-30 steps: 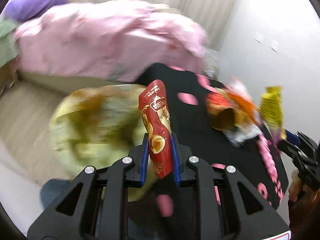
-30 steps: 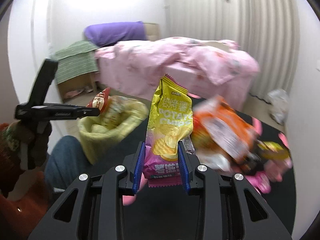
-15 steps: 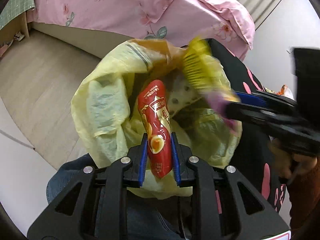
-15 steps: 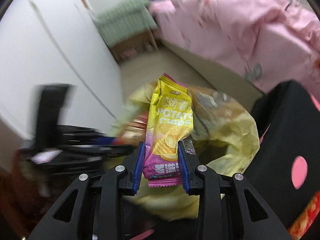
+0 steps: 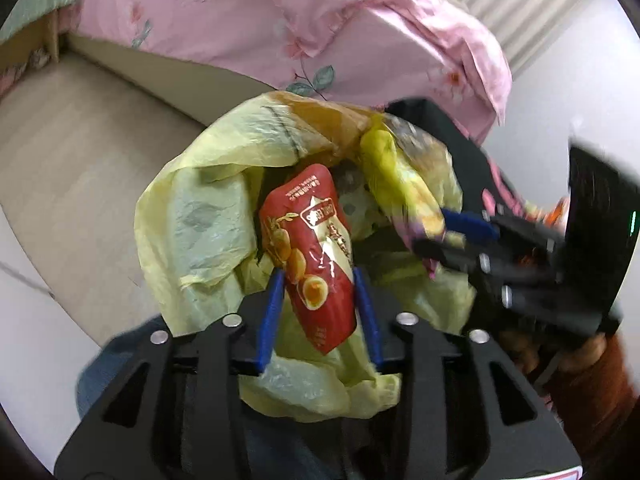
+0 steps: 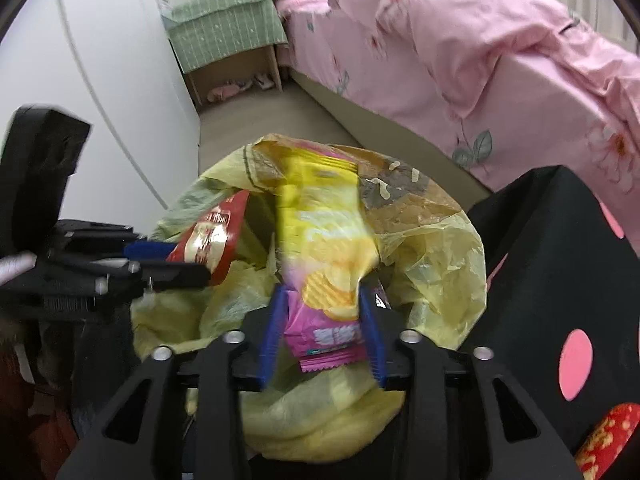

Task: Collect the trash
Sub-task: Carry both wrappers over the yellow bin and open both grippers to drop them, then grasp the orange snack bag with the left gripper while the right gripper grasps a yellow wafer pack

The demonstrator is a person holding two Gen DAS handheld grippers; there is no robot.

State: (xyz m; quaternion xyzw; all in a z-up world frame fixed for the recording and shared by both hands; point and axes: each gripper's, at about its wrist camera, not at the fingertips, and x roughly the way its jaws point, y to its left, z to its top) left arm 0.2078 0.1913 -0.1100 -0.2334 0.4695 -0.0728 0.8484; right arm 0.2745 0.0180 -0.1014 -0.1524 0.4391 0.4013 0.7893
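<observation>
Our left tool [image 5: 320, 312] hangs over the yellow trash bag [image 5: 208, 232], jaws opening, the red snack packet [image 5: 312, 252] loose between them. Our right tool [image 6: 322, 330], over the same bag [image 6: 432, 260], is opening too, the yellow chips packet [image 6: 324, 248] blurred between its pads.

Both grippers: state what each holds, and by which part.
Neither grips firmly: jaws are opening. Left gripper has the red snack packet slipping at its lower end; right gripper, the yellow-and-pink crisp packet.
</observation>
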